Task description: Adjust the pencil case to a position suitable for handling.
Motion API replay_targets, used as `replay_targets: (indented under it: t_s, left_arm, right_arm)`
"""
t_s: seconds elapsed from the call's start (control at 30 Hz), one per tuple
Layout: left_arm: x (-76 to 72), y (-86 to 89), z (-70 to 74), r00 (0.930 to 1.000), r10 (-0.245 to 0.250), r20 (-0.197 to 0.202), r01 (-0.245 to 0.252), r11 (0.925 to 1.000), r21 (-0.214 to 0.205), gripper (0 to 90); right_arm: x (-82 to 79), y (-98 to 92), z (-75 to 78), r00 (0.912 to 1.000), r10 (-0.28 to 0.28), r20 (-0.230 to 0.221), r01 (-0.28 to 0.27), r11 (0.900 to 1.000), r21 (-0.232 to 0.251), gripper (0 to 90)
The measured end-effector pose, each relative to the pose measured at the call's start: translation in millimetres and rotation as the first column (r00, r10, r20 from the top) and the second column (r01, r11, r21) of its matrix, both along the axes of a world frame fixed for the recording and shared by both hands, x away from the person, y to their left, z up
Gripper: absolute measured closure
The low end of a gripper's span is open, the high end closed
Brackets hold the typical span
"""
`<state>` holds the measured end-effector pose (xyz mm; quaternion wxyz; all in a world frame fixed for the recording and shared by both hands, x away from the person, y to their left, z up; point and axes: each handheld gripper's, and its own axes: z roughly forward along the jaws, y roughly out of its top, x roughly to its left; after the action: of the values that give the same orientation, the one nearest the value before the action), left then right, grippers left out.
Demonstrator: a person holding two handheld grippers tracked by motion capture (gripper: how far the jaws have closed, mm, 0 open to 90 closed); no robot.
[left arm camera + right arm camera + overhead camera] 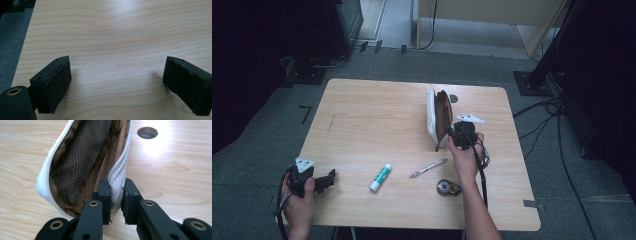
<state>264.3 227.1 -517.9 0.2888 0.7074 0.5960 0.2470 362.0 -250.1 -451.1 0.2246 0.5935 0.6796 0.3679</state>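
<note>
Right gripper (116,195) jaws clench the pouch (82,165) edge; glue stick (380,177), pen (428,168) nearby (left gripper (116,82) released).

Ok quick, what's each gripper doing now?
Left gripper: open, holding nothing, above the table.
Right gripper: shut on the white pouch edge.

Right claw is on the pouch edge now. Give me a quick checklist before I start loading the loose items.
1. Right claw shut on the pouch rim: ok.
2. Pouch mouth gaping, mesh lining visible: ok.
3. Left claw open with nothing between its pads: ok.
4. Glue stick, pen and tape roll lying apart on the table: ok.
5. Pouch already holding anything: cannot tell.
</note>
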Motion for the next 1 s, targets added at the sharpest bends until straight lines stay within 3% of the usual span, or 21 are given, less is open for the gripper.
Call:
replay_targets:
  t_s: [0.2, 0.4, 0.47, 0.63, 0.7, 0.73, 0.77, 1.0]
  left_arm:
    - [0.0, 0.0, 0.0, 1.0, 0.0, 0.0, 0.0, 1.0, 0.0, 8.4]
    - [0.0, 0.0, 0.0, 1.0, 0.0, 0.0, 0.0, 1.0, 0.0, 8.4]
    - [0.0, 0.1, 0.0, 1.0, -0.001, 0.0, 0.001, 1.0, 0.001, 8.4]
    - [0.0, 0.1, 0.0, 1.0, -0.001, 0.0, 0.001, 1.0, 0.001, 8.4]
    - [0.0, 0.1, 0.0, 1.0, 0.0, 0.0, 0.0, 1.0, 0.001, 8.5]
    - [0.0, 0.0, 0.0, 1.0, 0.0, 0.0, 0.0, 1.0, 0.001, 8.5]
    - [0.0, 0.1, 0.0, 1.0, -0.001, 0.0, 0.001, 1.0, 0.001, 8.4]
    - [-0.1, 0.0, 0.1, 1.0, -0.003, -0.001, 0.003, 1.0, 0.001, 8.5]
  right_arm:
    - [0.4, 9.9, 0.5, 0.9963, 0.079, 0.032, -0.079, 0.9967, -0.017, 80.7]
    - [3.0, 18.5, 1.8, 0.9899, 0.138, 0.033, -0.138, 0.9905, -0.002, 80.8]
    - [4.8, 25.6, 3.1, 0.9823, 0.184, 0.034, -0.184, 0.9829, 0.0, 80.8]
    - [5.6, 34.5, 3.7, 0.9728, 0.231, 0.023, -0.231, 0.9728, 0.018, 80.9]
    - [5.9, 39.9, 3.2, 0.963, 0.269, 0.024, -0.269, 0.9628, 0.024, 80.9]
    - [5.9, 39.9, 3.2, 0.963, 0.269, 0.024, -0.269, 0.9628, 0.024, 80.9]
    - [5.4, 43.5, 3.0, 0.955, 0.295, 0.026, -0.296, 0.955, 0.02, 80.9]
    - [6.1, 44.1, 1.9, 0.9376, 0.347, 0.019, -0.348, 0.9367, 0.043, 80.9]
